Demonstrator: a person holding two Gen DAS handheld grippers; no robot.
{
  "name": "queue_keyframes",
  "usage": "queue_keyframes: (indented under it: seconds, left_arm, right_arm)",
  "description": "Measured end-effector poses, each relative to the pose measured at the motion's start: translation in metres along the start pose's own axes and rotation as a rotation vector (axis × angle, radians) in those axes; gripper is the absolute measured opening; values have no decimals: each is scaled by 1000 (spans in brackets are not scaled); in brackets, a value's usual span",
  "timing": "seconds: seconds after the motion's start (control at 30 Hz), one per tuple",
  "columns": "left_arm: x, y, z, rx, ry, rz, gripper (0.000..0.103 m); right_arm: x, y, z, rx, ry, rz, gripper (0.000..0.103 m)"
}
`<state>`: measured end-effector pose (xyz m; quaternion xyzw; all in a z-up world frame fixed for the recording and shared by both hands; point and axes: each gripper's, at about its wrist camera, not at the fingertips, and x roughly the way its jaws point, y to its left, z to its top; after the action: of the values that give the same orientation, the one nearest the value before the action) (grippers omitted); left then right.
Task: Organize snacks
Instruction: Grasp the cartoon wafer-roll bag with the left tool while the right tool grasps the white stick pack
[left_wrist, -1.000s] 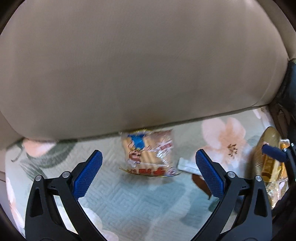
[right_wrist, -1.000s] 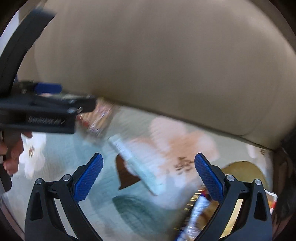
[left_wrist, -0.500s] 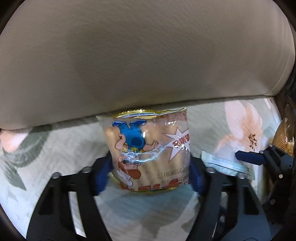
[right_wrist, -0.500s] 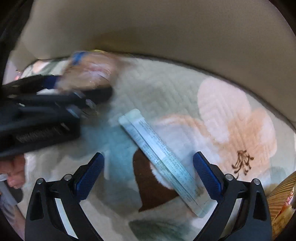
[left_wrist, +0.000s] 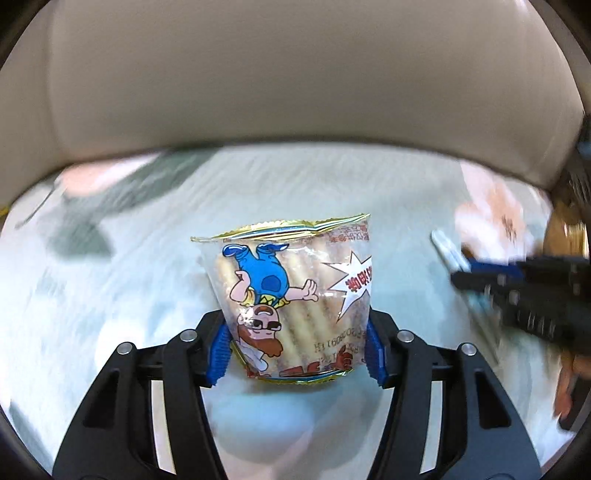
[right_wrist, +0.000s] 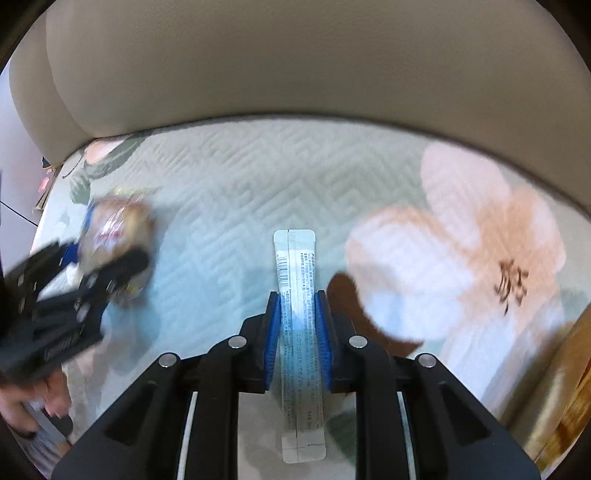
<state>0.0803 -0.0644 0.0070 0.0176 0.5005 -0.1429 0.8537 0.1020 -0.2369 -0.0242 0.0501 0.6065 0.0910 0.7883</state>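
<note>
The left gripper (left_wrist: 297, 349) is clamped on the lower part of a snack packet (left_wrist: 295, 295), a clear pouch with gold crimped ends, a cartoon figure in blue printed upside down, a white starburst with red characters, and pale wafer sticks showing through. The right gripper (right_wrist: 297, 341) is closed narrowly on a long, slim white sachet (right_wrist: 297, 266) with a barcode and fine print, its far end reaching past the fingertips. Both sit over a quilted pale green sofa cover (right_wrist: 221, 177) with large pink flowers. The beige backrest (right_wrist: 295, 55) closes off the far edge; open cover lies between the two grippers.
</note>
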Motion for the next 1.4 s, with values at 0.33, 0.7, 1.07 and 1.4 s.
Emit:
queue_keyframes:
  seconds: [0.33, 0.7, 1.07, 1.4]
  left_arm:
    - [-41, 2, -85, 24, 4, 54, 58]
    - [-51, 19, -84, -3, -10, 42, 58]
    - [-49, 12, -86, 8, -16, 62, 59]
    - [-49, 10, -88, 13, -24, 74, 59]
  right_arm:
    - [3, 20, -36, 22, 105, -61, 19]
    - [-1, 50, -69, 78, 133, -110, 21]
    - [-13, 27, -72, 101, 130, -78, 19]
    - [-6, 42, -68, 132, 123, -49, 19]
